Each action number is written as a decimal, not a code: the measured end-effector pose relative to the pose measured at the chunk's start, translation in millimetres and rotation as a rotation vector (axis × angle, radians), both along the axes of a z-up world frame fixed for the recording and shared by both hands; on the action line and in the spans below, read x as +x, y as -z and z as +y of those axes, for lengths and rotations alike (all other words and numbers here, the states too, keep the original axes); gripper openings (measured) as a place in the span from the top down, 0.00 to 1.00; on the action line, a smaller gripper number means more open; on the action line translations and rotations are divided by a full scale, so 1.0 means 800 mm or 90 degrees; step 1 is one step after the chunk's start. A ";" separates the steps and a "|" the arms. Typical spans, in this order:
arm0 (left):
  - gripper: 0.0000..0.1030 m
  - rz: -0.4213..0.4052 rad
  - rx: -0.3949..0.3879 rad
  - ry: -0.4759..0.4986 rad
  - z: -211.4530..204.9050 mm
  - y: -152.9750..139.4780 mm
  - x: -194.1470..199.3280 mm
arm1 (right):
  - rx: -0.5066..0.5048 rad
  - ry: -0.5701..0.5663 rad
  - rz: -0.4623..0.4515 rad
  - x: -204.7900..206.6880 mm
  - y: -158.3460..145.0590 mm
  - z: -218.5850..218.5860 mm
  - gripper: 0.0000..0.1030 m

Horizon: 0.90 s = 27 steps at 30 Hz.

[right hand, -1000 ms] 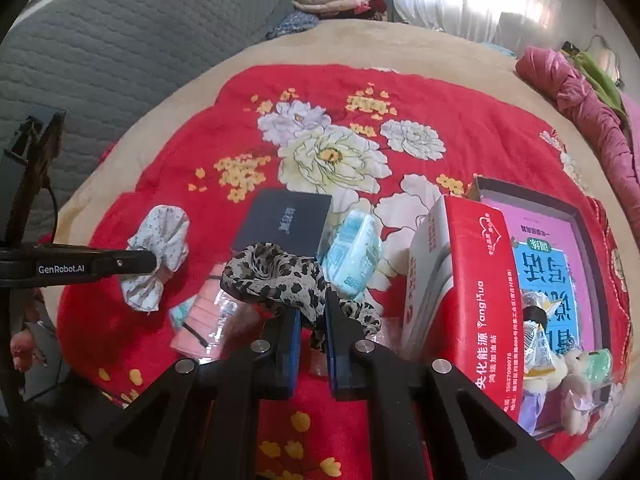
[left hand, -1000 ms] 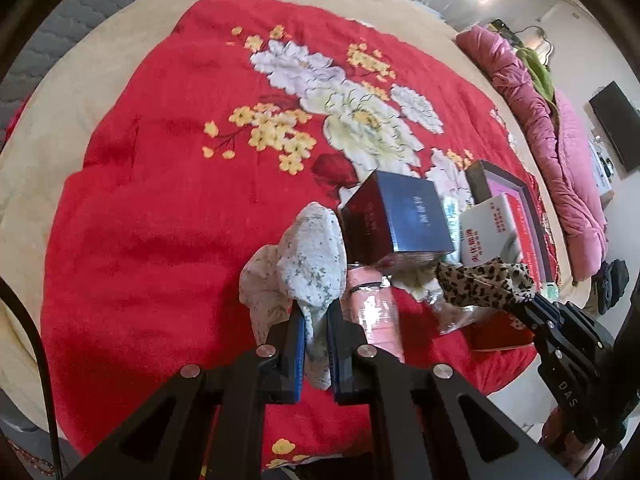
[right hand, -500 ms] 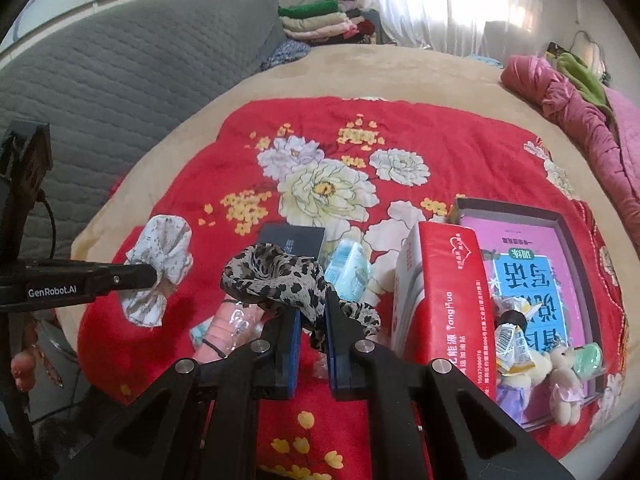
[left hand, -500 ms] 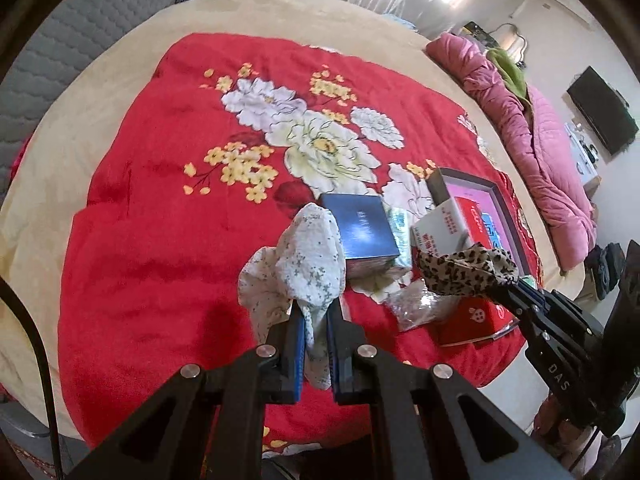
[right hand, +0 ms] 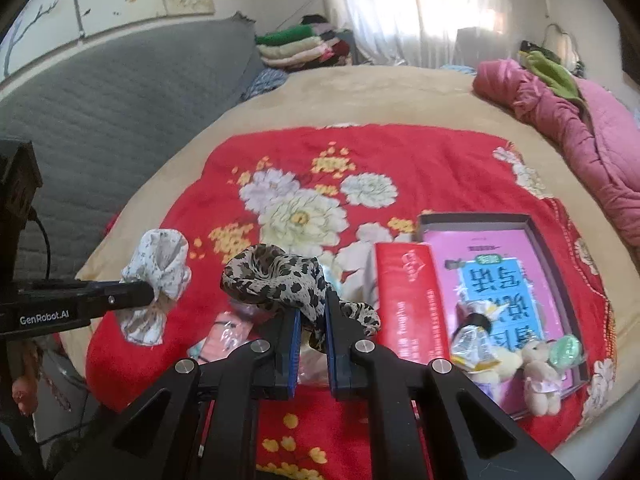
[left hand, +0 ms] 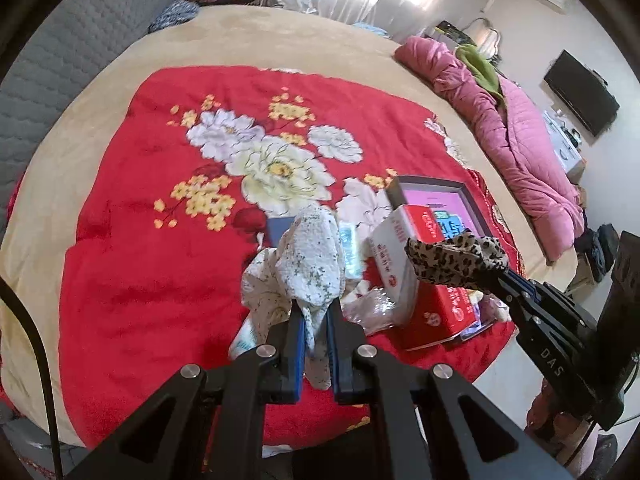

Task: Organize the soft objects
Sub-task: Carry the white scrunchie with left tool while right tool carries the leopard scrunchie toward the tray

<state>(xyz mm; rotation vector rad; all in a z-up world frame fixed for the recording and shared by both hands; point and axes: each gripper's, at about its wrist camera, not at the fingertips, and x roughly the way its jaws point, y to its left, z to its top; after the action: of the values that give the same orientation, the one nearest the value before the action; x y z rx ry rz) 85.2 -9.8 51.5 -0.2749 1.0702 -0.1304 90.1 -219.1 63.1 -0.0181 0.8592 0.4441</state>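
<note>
A white floral-print fabric scrunchie (left hand: 308, 264) pinched in the left gripper (left hand: 314, 332) and a leopard-print fabric scrunchie (right hand: 280, 280) pinched in the right gripper (right hand: 312, 336) hang above the red flowered blanket (left hand: 140, 260), seemingly mid-carry, next needing placement, probably in the dark-rimmed open tray (right hand: 540, 224).

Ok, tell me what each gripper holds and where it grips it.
Left gripper: white floral scrunchie, pinched at its lower edge. Right gripper: leopard scrunchie, pinched at its near edge.
</note>
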 end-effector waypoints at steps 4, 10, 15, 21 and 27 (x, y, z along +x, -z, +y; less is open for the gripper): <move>0.91 -0.013 0.001 0.019 -0.021 -0.014 0.005 | 0.010 0.029 -0.014 0.001 -0.014 -0.024 0.90; 0.91 -0.027 0.007 0.055 -0.058 -0.032 0.016 | 0.020 0.085 -0.028 0.002 -0.031 -0.063 0.90; 0.91 -0.040 0.014 0.084 -0.091 -0.047 0.027 | 0.028 0.113 -0.038 0.002 -0.044 -0.093 0.90; 0.91 -0.050 0.021 0.115 -0.126 -0.061 0.041 | 0.038 0.137 -0.049 0.002 -0.059 -0.125 0.90; 0.91 -0.049 0.024 0.142 -0.157 -0.067 0.052 | 0.046 0.159 -0.062 0.004 -0.076 -0.152 0.90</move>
<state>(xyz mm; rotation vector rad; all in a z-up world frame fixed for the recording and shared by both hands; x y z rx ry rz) 126.4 -135.0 104.9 -0.1143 1.0235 -0.3183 93.2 -340.9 124.0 0.1327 0.7372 0.2376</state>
